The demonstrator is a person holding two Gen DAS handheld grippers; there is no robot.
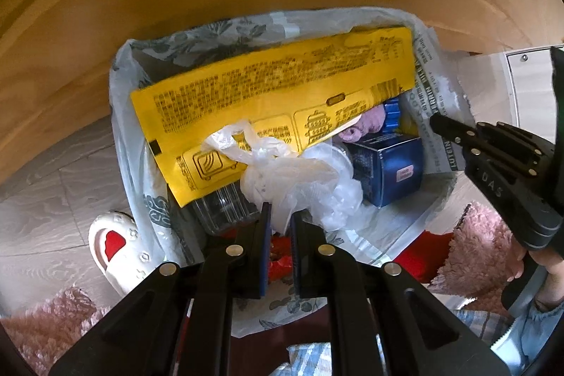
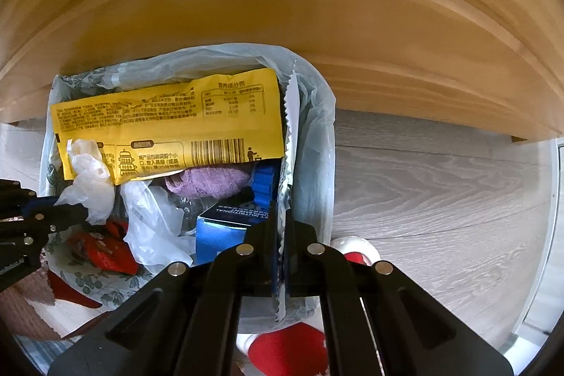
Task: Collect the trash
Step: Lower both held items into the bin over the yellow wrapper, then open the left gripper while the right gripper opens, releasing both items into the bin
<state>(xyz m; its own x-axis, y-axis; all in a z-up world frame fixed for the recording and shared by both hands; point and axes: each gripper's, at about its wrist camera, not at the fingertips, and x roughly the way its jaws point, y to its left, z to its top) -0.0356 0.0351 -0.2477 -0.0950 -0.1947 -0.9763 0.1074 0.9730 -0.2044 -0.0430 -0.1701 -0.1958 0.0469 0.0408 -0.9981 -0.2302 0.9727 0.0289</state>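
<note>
black left hand-held gripper (image 1: 281, 217) pinches a crumpled clear plastic film (image 1: 296, 178) between nearly closed jaws, over the open bin. black right hand-held gripper (image 2: 282, 228) clamps tight on a white serrated-edge wrapper strip (image 2: 290, 129) at the bin's right rim. translucent leaf-print bin liner (image 1: 121, 115) holds a long yellow printed food pouch (image 1: 268, 87), blue carton (image 1: 391, 171), purple cloth (image 2: 208, 180), red wrapper (image 2: 105, 251). bin stands on grey wood-grain floor (image 2: 440, 192).

Red wrapper (image 1: 280, 261) behind jaws
</note>
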